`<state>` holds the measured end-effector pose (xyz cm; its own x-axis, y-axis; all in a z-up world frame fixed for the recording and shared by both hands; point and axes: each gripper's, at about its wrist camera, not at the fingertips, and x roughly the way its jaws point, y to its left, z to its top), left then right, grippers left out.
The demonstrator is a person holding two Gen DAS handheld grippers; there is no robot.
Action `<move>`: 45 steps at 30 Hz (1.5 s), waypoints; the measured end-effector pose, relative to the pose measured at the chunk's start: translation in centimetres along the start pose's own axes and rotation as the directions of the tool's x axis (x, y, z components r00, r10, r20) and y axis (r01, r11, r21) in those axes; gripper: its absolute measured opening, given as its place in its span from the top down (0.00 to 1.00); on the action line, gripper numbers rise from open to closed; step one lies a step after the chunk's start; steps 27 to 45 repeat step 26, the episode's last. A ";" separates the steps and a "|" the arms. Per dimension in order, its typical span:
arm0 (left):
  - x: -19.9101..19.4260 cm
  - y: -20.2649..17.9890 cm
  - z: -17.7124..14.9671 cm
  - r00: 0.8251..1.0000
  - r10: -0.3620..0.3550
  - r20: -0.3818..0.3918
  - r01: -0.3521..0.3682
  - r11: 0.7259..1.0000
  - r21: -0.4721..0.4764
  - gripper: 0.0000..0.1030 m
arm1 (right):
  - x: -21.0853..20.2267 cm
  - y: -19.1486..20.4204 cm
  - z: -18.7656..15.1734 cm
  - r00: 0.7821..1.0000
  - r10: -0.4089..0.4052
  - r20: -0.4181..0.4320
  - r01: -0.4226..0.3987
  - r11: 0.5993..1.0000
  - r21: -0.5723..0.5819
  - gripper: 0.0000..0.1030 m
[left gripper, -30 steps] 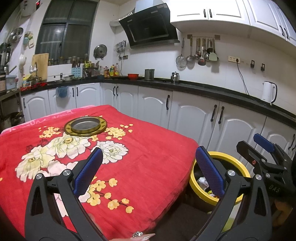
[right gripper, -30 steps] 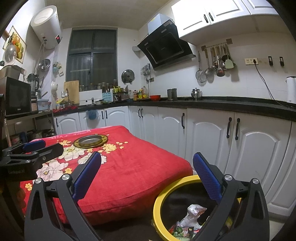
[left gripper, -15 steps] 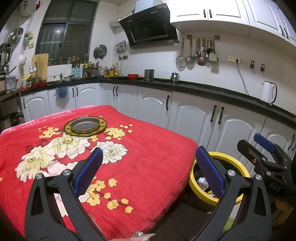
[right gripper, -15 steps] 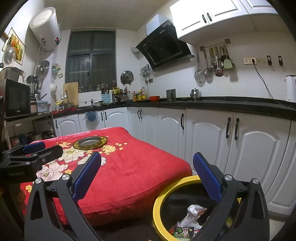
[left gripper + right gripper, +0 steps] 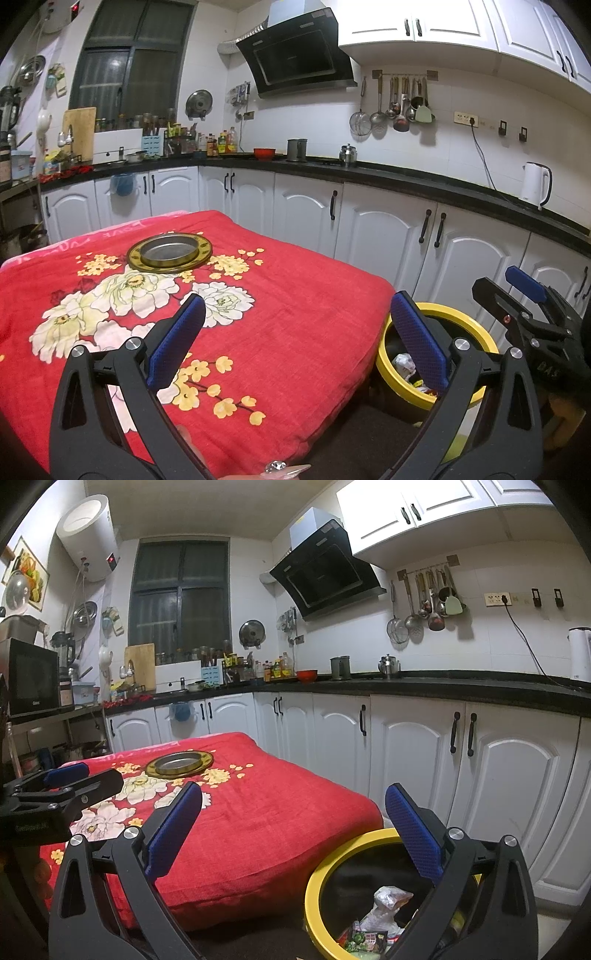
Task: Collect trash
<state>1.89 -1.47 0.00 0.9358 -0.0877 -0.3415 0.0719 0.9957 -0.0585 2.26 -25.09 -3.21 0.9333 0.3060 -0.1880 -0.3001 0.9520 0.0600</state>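
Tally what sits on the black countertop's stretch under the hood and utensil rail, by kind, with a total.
Red bowl: 1
Grey metal canister: 1
Small metal teapot: 1
White electric kettle: 1
Total: 4

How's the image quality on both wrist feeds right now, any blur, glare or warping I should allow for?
Left wrist view: sharp, no motion blur; fisheye bows the black countertop, corners vignetted dark; the bin interior is shadowed. Right wrist view: also sharp; the countertop reads straighter, the window is dark, soft glare on the white cabinet doors, and the trash is readable inside the yellow-rimmed bin.
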 end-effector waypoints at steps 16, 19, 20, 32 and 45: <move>1.1 1.4 0.6 0.998 0.026 -0.061 -0.030 0.997 -0.065 0.10 | 1.3 0.9 0.9 0.999 -0.017 -0.038 0.017 1.000 -0.005 0.06; 1.4 4.6 2.1 0.988 0.099 -0.121 -0.112 0.988 -0.103 0.10 | 3.5 2.9 2.1 0.994 0.060 -0.088 -0.063 0.998 -0.025 0.06; 1.3 6.6 2.8 0.982 0.137 -0.131 -0.153 0.981 -0.118 0.10 | 4.9 4.4 2.6 0.984 0.116 -0.133 -0.122 0.992 -0.036 0.06; -0.3 24.9 3.6 0.841 0.476 -0.255 -0.527 0.828 -0.190 0.10 | 13.5 20.7 3.2 0.763 0.461 -0.453 -0.529 0.848 -0.030 0.06; -0.3 24.9 3.6 0.841 0.476 -0.255 -0.527 0.828 -0.190 0.10 | 13.5 20.7 3.2 0.763 0.461 -0.453 -0.529 0.848 -0.030 0.06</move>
